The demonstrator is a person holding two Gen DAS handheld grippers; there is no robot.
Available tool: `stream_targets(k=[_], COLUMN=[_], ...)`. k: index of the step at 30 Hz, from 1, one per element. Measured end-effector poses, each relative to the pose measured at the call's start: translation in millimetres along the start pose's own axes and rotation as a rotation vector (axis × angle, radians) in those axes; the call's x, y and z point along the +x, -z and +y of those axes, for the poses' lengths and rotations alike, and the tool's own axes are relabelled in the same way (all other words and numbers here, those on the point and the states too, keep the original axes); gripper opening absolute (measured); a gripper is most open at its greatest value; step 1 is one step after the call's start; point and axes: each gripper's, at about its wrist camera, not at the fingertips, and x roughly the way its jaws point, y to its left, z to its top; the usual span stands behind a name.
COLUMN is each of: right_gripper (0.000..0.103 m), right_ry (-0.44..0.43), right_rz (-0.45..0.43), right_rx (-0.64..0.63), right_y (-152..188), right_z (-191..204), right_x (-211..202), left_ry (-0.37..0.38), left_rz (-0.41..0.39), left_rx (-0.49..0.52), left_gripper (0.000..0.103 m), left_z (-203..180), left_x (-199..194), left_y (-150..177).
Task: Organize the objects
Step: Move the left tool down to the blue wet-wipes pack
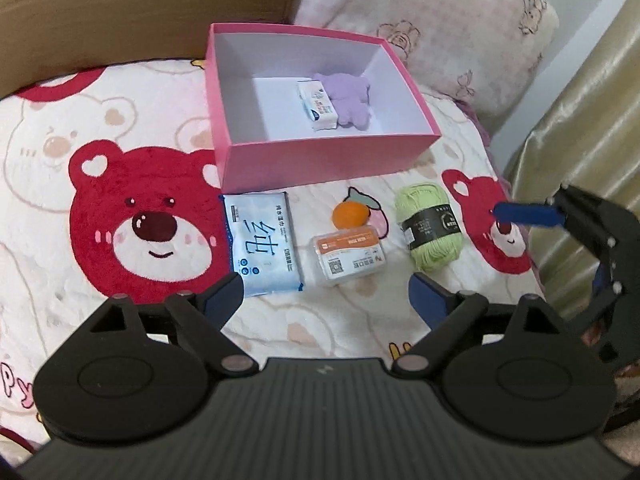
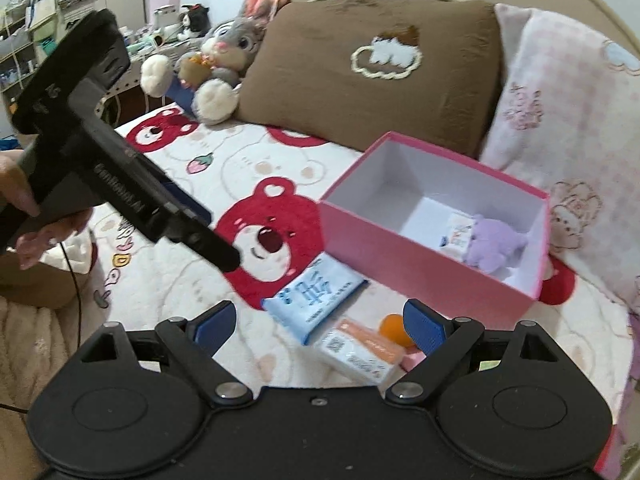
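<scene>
"绵" on blue wipes pack (image 1: 262, 242)

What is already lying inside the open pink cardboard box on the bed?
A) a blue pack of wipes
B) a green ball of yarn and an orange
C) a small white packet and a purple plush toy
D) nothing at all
C: the small white packet and the purple plush toy lie together inside the pink cardboard box.

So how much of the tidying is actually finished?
Partly. The pink box already holds a small white packet and a purple plush. Nothing is in hand: the left gripper and right gripper are both open and empty. Still out on the blanket: the blue wipes pack, orange ball, clear case and green yarn.
</scene>
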Motion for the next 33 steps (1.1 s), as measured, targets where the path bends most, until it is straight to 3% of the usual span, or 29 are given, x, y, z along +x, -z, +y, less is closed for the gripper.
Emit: stream_targets(k=[6,16,24,29,33], right_gripper=[0.093,0.093,0.093,0.093,0.088], right_ry=[-0.064,-0.115,-0.051,0.0,0.012], right_rz=[-0.038,-0.004,0.038,0.041,0.056], right_rx=[0.044,0.144,0.186,0.191,0.237], right_y=[10,15,21,26,30], right_z=[11,12,24,37,36], right_x=[23,62,106,136,153], left_ry=[-0.021,0.009,-0.004,0.058,0.033], left_rz=[-0.007,-0.037,-0.104,-0.106,-0.101], left_rx=[-0.005,-0.053,-0.065,-0.125,-0.114], left_gripper=[0.09,0.088,0.088,0.087,0.086], left_z=[12,37,52,67,72], left_x=[13,35,50,68,82], left_y=[8,13,12,12,18])
